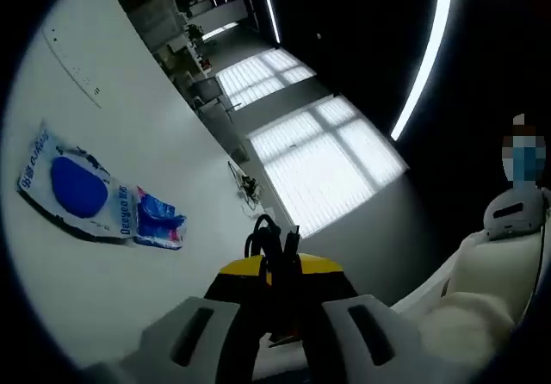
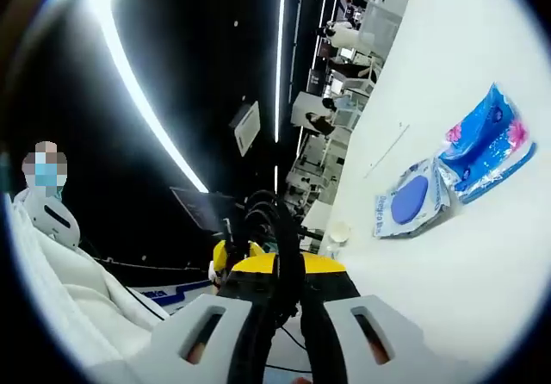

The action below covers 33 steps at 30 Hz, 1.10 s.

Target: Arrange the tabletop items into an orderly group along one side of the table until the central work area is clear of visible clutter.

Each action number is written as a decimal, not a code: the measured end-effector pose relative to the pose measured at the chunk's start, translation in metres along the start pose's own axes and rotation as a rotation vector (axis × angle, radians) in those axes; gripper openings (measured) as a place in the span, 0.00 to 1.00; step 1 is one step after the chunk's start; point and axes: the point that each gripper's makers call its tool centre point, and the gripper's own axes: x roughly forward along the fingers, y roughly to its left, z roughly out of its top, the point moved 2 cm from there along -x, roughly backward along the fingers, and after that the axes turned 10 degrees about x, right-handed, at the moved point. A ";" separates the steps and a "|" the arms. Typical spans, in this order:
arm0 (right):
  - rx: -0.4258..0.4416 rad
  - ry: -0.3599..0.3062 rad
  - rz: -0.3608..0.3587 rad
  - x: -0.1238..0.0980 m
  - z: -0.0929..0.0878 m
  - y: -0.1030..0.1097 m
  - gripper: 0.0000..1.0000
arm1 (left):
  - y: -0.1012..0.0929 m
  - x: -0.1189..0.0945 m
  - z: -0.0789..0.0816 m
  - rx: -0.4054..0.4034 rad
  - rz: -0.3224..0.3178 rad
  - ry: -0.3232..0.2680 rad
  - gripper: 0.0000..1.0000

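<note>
A white pouch with a blue disc lies flat on the white table, with a blue tissue pack touching its end. Both appear again in the right gripper view: pouch, tissue pack. My left gripper is held off the table, away from both, its black-and-yellow jaws together with nothing seen between them. My right gripper looks the same, also apart from the items. A yellow part of the left gripper peeks out behind it.
A black cable lies at the table's far edge. A small white cup stands near the table's edge. A person in white is beside the table. Office desks fill the background.
</note>
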 end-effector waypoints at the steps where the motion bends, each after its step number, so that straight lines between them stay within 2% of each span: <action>1: -0.003 0.000 -0.001 -0.001 0.000 0.001 0.05 | 0.009 -0.003 0.000 0.038 0.054 0.006 0.08; 2: -0.003 0.001 -0.001 -0.001 0.001 0.002 0.05 | 0.014 -0.005 -0.002 0.058 0.083 0.020 0.06; 3: -0.002 -0.003 -0.001 -0.003 0.002 0.003 0.03 | 0.023 -0.009 -0.003 0.085 0.140 0.034 0.05; 4: -0.018 0.001 -0.001 -0.002 0.002 0.006 0.03 | 0.022 -0.009 -0.006 0.103 0.128 0.053 0.00; 5: -0.053 0.013 -0.033 -0.002 0.000 0.003 0.03 | 0.021 -0.008 -0.001 0.116 0.130 0.017 0.00; 6: -0.086 0.034 -0.061 -0.001 -0.002 0.000 0.02 | 0.016 -0.008 0.000 0.090 0.116 0.016 0.00; 7: -0.105 0.094 -0.079 0.000 -0.011 -0.001 0.02 | 0.011 -0.007 0.002 0.068 0.086 0.001 0.00; 9: -0.162 0.156 -0.122 0.003 -0.022 -0.006 0.02 | 0.009 -0.003 0.002 0.089 0.088 0.008 0.00; 10: -0.181 0.157 -0.141 0.005 -0.024 -0.009 0.02 | 0.011 -0.002 0.002 0.108 0.103 0.009 0.00; 14: -0.110 0.096 -0.111 0.007 -0.021 -0.006 0.02 | 0.019 -0.001 0.003 0.114 0.149 -0.021 0.00; 17: -0.127 0.090 -0.127 0.005 -0.017 -0.006 0.02 | 0.024 -0.004 0.001 0.188 0.194 -0.014 0.00; 18: -0.138 0.086 -0.135 0.002 -0.014 -0.007 0.02 | 0.027 -0.008 -0.001 0.234 0.221 -0.005 0.03; 20: -0.138 0.073 -0.142 -0.003 -0.009 -0.009 0.02 | 0.030 -0.012 -0.005 0.264 0.251 0.014 0.16; 25: -0.138 0.034 -0.177 -0.015 0.005 -0.015 0.02 | 0.049 -0.036 -0.018 0.357 0.370 0.066 0.55; 27: -0.105 0.012 -0.185 -0.018 0.010 -0.018 0.02 | 0.054 -0.044 -0.023 0.359 0.404 0.079 0.66; 31: -0.062 0.008 -0.126 -0.012 0.011 -0.014 0.02 | 0.062 -0.057 -0.029 0.277 0.436 0.050 0.65; 33: -0.071 0.024 -0.146 -0.008 0.008 -0.022 0.02 | 0.063 -0.061 -0.028 0.268 0.446 0.026 0.65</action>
